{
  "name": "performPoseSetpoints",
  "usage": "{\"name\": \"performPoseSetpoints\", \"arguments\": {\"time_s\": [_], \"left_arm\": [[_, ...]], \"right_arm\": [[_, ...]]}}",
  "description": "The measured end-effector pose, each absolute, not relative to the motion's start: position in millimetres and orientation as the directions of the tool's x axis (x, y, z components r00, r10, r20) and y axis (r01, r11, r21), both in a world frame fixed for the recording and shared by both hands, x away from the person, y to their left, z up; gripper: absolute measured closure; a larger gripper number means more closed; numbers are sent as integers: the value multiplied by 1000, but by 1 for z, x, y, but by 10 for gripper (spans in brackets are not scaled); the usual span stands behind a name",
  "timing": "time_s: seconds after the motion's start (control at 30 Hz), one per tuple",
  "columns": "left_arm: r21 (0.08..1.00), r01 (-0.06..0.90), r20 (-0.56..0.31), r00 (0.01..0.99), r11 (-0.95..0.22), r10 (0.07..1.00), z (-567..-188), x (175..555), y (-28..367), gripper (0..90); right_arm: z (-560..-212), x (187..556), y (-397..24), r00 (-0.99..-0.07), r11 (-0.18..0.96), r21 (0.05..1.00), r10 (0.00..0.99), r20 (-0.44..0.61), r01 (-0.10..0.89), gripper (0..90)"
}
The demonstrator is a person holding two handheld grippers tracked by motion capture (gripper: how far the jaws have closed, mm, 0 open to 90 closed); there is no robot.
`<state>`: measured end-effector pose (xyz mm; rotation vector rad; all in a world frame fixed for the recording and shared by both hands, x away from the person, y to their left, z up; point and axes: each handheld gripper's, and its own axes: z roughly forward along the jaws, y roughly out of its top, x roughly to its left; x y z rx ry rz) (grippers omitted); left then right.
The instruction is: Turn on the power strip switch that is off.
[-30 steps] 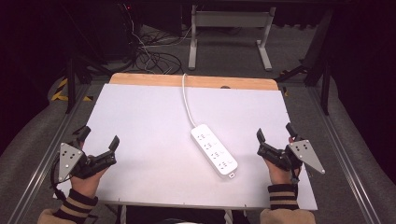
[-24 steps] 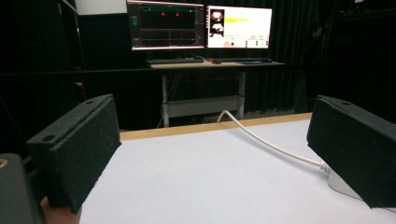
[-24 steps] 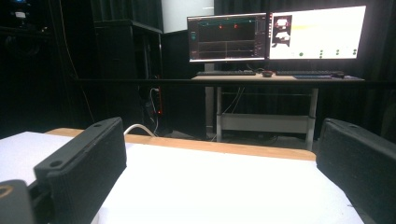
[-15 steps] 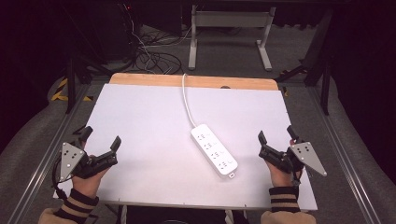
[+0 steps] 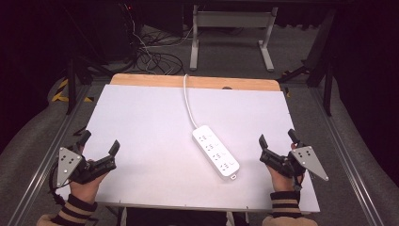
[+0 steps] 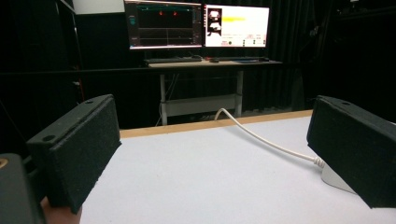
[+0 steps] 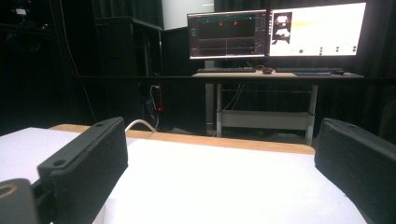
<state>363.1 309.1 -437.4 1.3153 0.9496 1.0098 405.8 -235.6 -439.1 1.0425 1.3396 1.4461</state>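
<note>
I see almost no change from a second ago. My left gripper (image 5: 99, 143) waits at the bench's (image 5: 141, 117) near left corner, my right gripper (image 5: 277, 141) at the near right corner, both with jaws spread and holding nothing. The white power strip (image 5: 215, 151) still lies right of the middle.
</note>
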Motion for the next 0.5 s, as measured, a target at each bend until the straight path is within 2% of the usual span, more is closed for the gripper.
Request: {"name": "performPoseSetpoints", "arguments": {"time_s": [0.5], "left_arm": [[999, -41, 14, 300, -2, 954, -438, 343, 313, 28]], "right_arm": [[-441, 386, -232, -259, -29, 998, 966, 12, -60, 33]]}}
